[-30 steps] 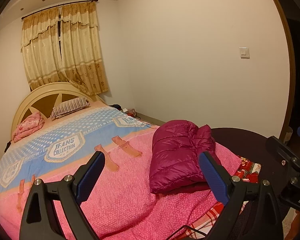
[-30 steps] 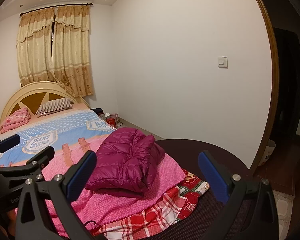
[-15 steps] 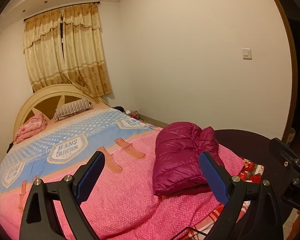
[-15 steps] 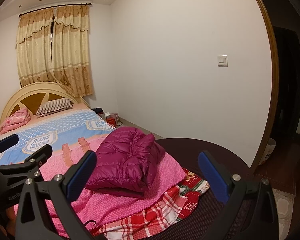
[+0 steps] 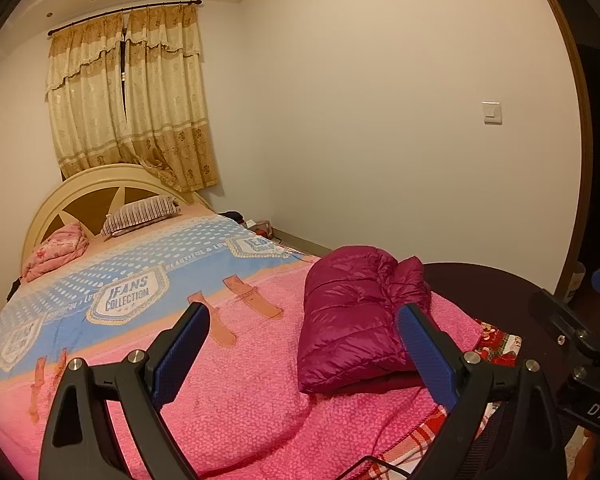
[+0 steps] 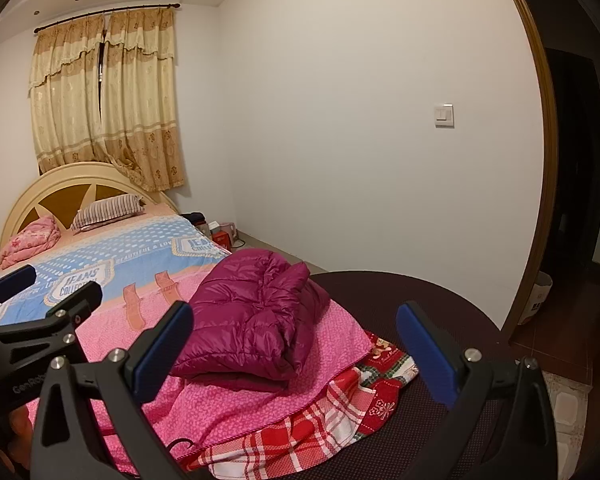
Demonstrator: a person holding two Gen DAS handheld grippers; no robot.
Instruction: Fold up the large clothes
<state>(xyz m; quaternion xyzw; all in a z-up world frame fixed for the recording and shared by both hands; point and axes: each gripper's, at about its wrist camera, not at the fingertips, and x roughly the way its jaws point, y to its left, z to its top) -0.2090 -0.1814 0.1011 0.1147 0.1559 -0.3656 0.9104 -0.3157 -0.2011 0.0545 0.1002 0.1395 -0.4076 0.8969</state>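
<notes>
A magenta puffer jacket (image 5: 356, 320) (image 6: 252, 320) lies folded into a compact bundle on the pink bedspread (image 5: 228, 400) (image 6: 228, 412) near the bed's foot. My left gripper (image 5: 304, 344) is open, held above the spread on the near side of the jacket, nothing between its blue pads. In the right wrist view my right gripper (image 6: 296, 344) is open too, raised over the foot of the bed with the jacket seen between its fingers but apart from them. The left gripper's body shows at that view's left edge.
A dark round footboard (image 6: 440, 292) curves around the bed's end, with a red plaid blanket (image 6: 340, 412) hanging out under the pink spread. Pillows (image 5: 140, 216) lie by the headboard. A white wall runs along the right and a dark doorway (image 6: 576, 184) stands at far right.
Both grippers stay open and empty. The left wrist view has drifted slightly back and up, so the jacket sits a little lower and farther; the right view barely shifts.
</notes>
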